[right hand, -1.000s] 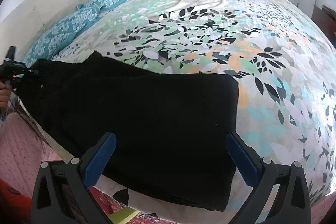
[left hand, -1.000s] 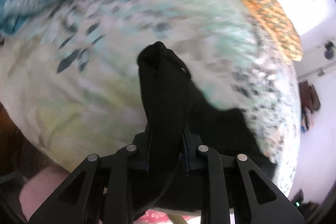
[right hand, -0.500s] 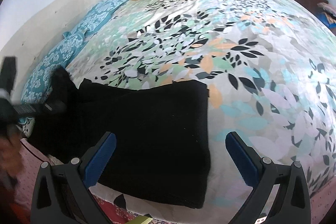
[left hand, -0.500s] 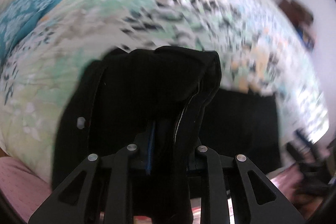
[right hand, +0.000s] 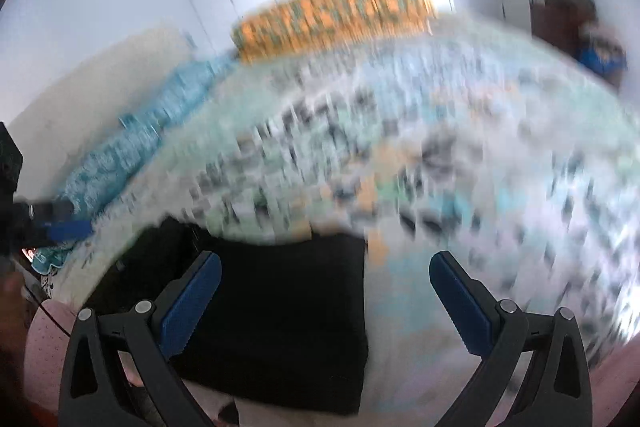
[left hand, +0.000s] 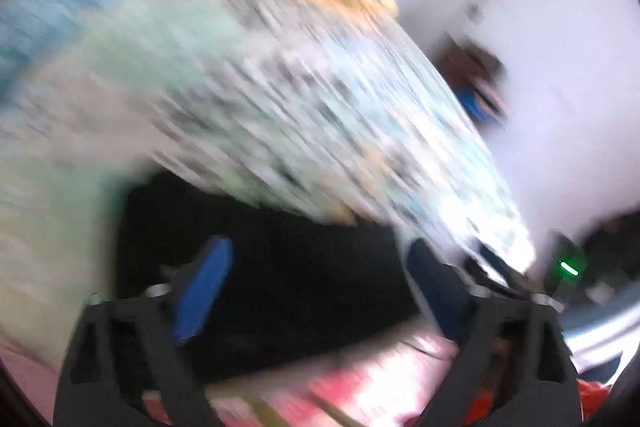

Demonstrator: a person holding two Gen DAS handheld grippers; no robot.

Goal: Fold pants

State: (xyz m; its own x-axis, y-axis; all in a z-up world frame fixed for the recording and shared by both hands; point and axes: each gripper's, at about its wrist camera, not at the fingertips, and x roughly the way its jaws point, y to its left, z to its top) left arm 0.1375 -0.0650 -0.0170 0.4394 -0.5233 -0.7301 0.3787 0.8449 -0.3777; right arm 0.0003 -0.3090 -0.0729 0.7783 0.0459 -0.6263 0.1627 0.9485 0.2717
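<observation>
left wrist | left gripper [left hand: 316, 287] jaws now released, were clamped on pants [left hand: 280, 267] | right gripper [right hand: 324, 299] spread, empty | fold laid near bed [right hand: 480, 167] edge (blurry)

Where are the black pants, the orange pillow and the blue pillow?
black pants [right hand: 280, 323], right wrist view, middle of the folded cloth.
orange pillow [right hand: 336, 19], right wrist view, middle of its patterned front.
blue pillow [right hand: 136, 151], right wrist view, middle of its blurred top.

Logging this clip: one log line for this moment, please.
pants: folded, flat on bed | left claw: open | right claw: open | views: motion-blurred
</observation>
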